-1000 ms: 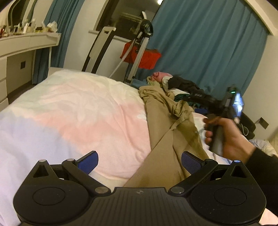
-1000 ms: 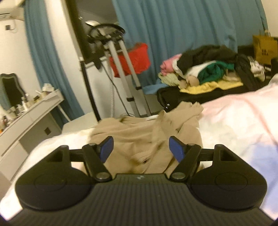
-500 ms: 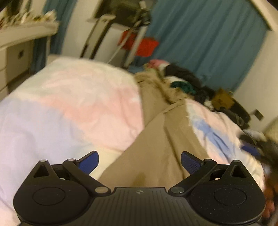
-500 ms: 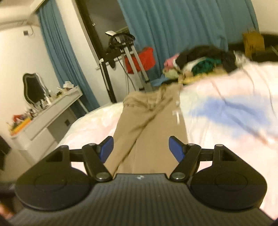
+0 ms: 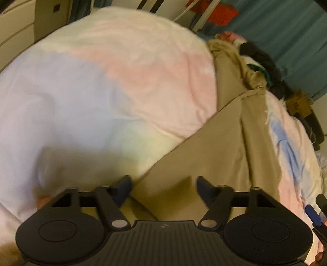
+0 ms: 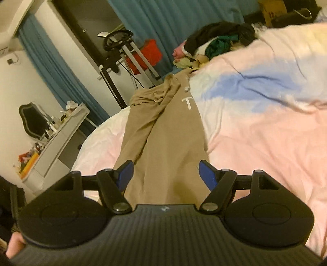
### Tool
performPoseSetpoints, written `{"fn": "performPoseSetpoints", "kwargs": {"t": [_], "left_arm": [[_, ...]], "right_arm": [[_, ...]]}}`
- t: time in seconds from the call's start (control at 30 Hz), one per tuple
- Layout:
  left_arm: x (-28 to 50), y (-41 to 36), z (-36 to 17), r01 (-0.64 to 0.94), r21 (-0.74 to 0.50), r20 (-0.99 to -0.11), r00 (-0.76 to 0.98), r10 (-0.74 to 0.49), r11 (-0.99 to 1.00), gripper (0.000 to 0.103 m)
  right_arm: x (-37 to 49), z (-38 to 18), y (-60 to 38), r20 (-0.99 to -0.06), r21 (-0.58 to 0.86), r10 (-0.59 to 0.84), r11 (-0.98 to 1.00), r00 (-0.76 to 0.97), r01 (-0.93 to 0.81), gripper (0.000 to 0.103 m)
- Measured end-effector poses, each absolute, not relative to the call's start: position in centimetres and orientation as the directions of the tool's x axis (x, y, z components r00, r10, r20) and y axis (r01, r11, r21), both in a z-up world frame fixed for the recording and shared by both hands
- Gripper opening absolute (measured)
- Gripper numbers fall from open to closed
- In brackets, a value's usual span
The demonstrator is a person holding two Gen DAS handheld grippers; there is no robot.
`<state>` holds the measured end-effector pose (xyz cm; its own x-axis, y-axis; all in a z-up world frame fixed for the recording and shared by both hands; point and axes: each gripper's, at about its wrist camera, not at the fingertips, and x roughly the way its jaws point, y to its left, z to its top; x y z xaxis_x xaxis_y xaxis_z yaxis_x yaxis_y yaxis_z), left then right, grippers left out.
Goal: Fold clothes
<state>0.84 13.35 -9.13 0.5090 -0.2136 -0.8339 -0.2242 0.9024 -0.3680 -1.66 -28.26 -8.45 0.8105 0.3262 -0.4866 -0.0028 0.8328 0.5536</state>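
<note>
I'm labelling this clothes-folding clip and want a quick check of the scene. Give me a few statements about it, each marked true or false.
1. The tan garment lies stretched out lengthwise on the bed. True.
2. The bedcover is plain dark grey. False: it is pastel, with pink, blue and white patches.
3. The right gripper is clamped shut on a black sock. False: its jaws stand apart over the tan garment, pressing on nothing.
4. A pile of mixed clothes sits beyond the far end of the tan garment. True.
5. The left gripper has tan fabric between its closing jaws. True.
6. The curtains are red. False: they are blue.
</note>
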Motion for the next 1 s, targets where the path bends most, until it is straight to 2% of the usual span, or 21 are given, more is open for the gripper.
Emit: {"fn": "performPoseSetpoints", "kwargs": {"t": [0.07,0.1,0.2,0.37,0.5,0.7,0.9,0.97,1.0], "left_arm": [[0.8,13.1,-9.1,-0.202,-0.358,-0.836,0.504,-0.216,0.912,0.031],[0.7,12.8,-8.9,-0.179,-0.356,-0.831,0.509,-0.224,0.917,0.015],[-0.3,11.5,-7.7,-0.08,-0.321,-0.799,0.558,-0.224,0.944,0.009],[-4.3,6.3,-4.5,0.177,-0.104,-0.72,0.665,-0.197,0.979,0.007],[-7.7,1.9,-2.8,0.353,-0.005,-0.67,0.693,-0.265,0.936,0.007],[-8.7,-3.3,-3.2,0.432,-0.063,-0.684,0.637,-0.354,0.899,0.007],[-5.9,-5.6,-7.6,0.409,-0.125,-0.76,0.547,-0.352,0.904,0.008],[-5.1,-5.7,-8.8,0.401,-0.166,-0.78,0.505,-0.369,0.901,0.013],[-4.9,-5.4,-9.1,0.399,-0.198,-0.783,0.486,-0.389,0.896,0.021]], "right_arm": [[-1.6,-8.6,-28.6,-0.489,0.569,0.329,0.822,0.808,0.008,0.073],[-1.6,-8.7,-28.8,-0.486,0.579,0.333,0.816,0.808,0.012,0.073],[-1.6,-8.9,-29.3,-0.479,0.598,0.339,0.801,0.809,0.018,0.073],[-2.0,-8.2,-28.7,-0.502,0.501,0.281,0.865,0.818,0.01,0.074],[-1.8,-8.5,-28.9,-0.5,0.522,0.315,0.853,0.807,-0.01,0.074],[-1.4,-9.2,-29.9,-0.525,0.553,0.299,0.832,0.797,0.052,0.074],[-1.2,-9.9,-30.6,-0.544,0.571,0.296,0.816,0.785,0.088,0.074],[-0.9,-10.2,-30.7,-0.561,0.573,0.306,0.814,0.769,0.094,0.074],[-0.8,-10.5,-30.7,-0.573,0.573,0.312,0.814,0.758,0.099,0.074]]}}
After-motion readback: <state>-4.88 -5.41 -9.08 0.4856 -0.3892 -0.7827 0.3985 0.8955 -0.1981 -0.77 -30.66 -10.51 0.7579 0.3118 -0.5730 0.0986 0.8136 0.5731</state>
